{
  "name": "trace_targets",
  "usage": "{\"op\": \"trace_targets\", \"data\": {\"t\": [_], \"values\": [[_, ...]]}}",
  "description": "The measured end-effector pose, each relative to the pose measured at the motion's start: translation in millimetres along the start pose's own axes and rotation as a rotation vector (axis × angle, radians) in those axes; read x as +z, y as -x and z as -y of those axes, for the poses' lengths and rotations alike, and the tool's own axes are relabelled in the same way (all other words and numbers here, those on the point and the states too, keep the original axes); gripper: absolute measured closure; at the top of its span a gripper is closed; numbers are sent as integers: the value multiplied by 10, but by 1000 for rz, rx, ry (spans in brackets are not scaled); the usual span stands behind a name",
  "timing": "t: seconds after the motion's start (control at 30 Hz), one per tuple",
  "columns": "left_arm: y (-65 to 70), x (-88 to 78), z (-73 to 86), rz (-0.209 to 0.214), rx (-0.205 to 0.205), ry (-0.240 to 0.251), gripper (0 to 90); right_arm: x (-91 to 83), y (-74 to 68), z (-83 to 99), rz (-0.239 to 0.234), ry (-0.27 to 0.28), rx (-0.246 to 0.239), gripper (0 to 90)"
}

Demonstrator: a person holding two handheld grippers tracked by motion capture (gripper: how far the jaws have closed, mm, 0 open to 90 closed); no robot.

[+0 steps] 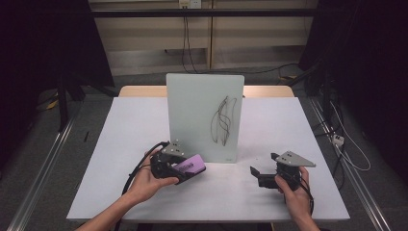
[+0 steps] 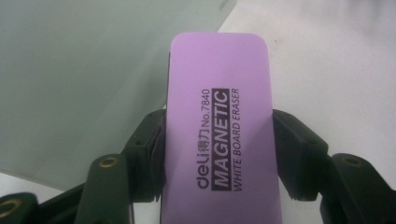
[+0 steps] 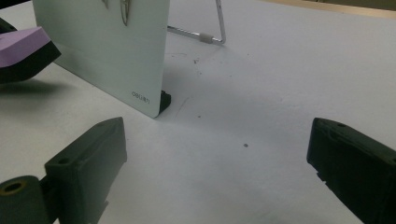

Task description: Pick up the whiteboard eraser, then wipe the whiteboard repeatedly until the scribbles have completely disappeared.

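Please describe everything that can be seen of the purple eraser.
The purple rectangular whiteboard eraser has rounded corners and a smooth top printed in black "deli No.7840 MAGNETIC WHITE BOARD ERASER"; a dark layer forms its underside. The left gripper clamps its two long sides between black jaws, holding it above the white table, near the lower left part of the upright pale whiteboard.

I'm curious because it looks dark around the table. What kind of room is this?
Probably a lab or recording studio, not a home. A white table stands alone with dark curtains at both sides, cables run across the floor, and a person's hands hold the left gripper and right gripper near a small whiteboard.
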State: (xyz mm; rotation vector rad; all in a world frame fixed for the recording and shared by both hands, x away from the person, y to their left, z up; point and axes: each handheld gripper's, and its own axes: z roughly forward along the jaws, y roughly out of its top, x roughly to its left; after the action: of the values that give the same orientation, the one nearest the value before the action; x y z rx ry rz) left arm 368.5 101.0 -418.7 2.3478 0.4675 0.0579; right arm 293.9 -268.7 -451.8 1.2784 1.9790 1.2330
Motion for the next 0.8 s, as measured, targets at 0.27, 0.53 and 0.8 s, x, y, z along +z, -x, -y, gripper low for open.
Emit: {"op": "trace_targets", "data": {"t": [0.27,0.53,0.8], "values": [[-12,-85,13,-19,-6,75,412,-32,3,8,-6,4,-1,51],[-15,-101,24,-19,-15,123,412,-28,10,3,-6,6,-1,51],[1,-143,21,-9,-8,165,412,-34,7,-2,-6,12,2,51]]}}
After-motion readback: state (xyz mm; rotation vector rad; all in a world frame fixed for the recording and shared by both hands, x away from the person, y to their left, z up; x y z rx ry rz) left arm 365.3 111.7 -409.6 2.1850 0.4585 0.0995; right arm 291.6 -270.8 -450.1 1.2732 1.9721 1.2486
